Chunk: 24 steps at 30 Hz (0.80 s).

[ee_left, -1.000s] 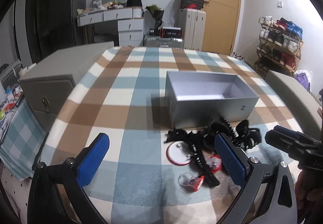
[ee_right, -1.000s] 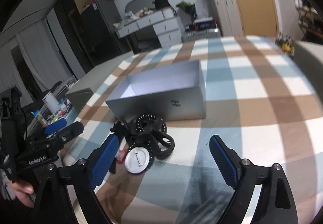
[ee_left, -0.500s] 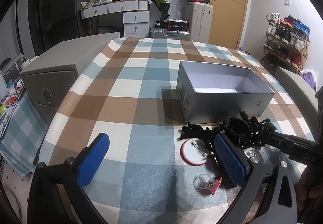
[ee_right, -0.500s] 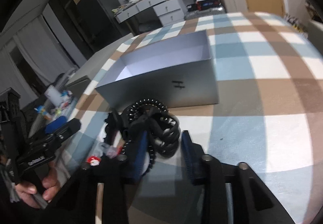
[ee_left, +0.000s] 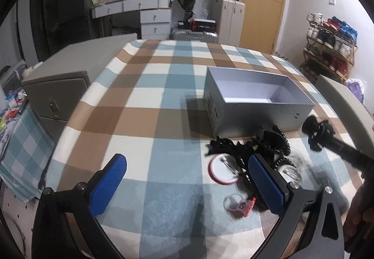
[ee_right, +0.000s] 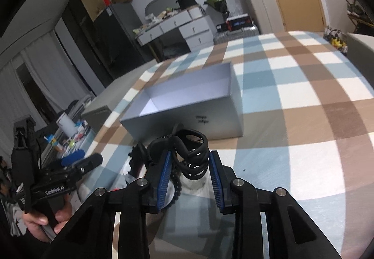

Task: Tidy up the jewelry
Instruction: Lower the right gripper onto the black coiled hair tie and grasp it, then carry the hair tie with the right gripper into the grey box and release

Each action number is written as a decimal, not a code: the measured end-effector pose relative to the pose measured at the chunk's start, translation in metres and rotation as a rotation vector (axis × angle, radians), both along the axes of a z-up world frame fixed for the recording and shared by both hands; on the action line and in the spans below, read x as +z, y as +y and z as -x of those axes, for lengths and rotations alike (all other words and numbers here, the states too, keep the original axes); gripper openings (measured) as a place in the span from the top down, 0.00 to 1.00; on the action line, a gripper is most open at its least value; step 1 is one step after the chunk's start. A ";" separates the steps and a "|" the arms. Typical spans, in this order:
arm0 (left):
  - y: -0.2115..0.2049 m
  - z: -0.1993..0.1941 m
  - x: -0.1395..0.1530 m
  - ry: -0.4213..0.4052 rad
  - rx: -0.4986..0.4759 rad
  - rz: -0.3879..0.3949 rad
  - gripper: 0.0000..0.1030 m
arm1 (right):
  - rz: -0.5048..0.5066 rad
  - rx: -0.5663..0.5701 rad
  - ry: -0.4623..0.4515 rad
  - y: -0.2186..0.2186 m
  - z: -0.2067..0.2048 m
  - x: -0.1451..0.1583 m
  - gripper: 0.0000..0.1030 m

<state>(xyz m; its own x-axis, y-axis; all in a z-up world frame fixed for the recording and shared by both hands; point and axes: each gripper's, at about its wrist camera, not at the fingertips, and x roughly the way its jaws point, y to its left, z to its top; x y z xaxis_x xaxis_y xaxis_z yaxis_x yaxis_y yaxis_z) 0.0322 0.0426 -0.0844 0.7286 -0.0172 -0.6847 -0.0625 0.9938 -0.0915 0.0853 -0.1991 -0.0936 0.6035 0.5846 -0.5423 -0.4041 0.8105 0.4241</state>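
Observation:
An open grey box (ee_left: 257, 102) stands on the checked tablecloth; it also shows in the right wrist view (ee_right: 187, 107). In front of it lies a pile of black hair clips and beaded rings (ee_left: 268, 144), a round red-rimmed badge (ee_left: 223, 171) and a small clear piece with a red part (ee_left: 238, 205). My right gripper (ee_right: 190, 165) is shut on a black claw hair clip (ee_right: 192, 153) and holds it above the cloth near the box's front wall; it shows in the left wrist view (ee_left: 318, 134). My left gripper (ee_left: 184, 179) is open and empty, near the pile.
A grey cabinet (ee_left: 58, 95) stands left of the table. A grey chair back (ee_left: 346, 104) is at the right edge. A shoe rack (ee_left: 329, 46), drawers (ee_left: 154, 18) and a door stand behind.
My right gripper has shut on the black claw clip and lifted it off the pile, toward the box. My left gripper has stayed open with little movement.

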 end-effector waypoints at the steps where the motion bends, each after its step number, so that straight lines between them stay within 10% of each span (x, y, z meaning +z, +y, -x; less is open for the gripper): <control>1: 0.000 0.000 -0.002 0.011 -0.015 0.018 0.01 | -0.006 -0.004 -0.006 -0.003 0.001 0.002 0.69; 10: -0.017 0.006 -0.021 0.118 -0.183 0.152 0.01 | -0.015 -0.009 -0.048 -0.013 0.005 0.008 0.69; 24: -0.023 0.011 -0.027 0.123 -0.303 0.099 0.25 | -0.030 0.008 -0.049 -0.012 0.006 0.005 0.69</control>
